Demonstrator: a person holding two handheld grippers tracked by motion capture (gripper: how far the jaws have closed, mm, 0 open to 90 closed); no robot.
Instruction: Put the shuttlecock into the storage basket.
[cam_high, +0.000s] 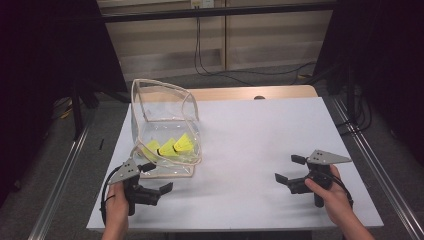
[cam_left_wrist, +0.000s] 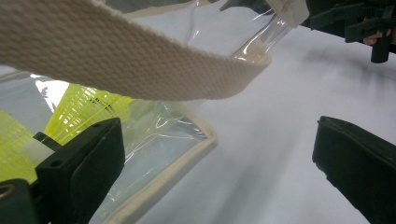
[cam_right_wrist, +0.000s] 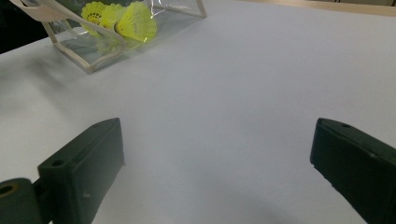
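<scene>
Bag: the clear plastic bag with cream webbing trim (cam_high: 165, 125) stands on the left half of the white table (cam_high: 260, 150), its cream strap (cam_left_wrist: 140, 65) crossing just above my left claw.
Nearer claw: my left claw (cam_high: 157, 177) sits just beside the bag's near corner; my right claw (cam_high: 287, 170) is well apart, to the bag's right.
Claw state: both are spread wide and hold nothing.
Count: three yellow shuttlecocks (cam_high: 170, 146) inside the bag, one bag, two claws.
</scene>
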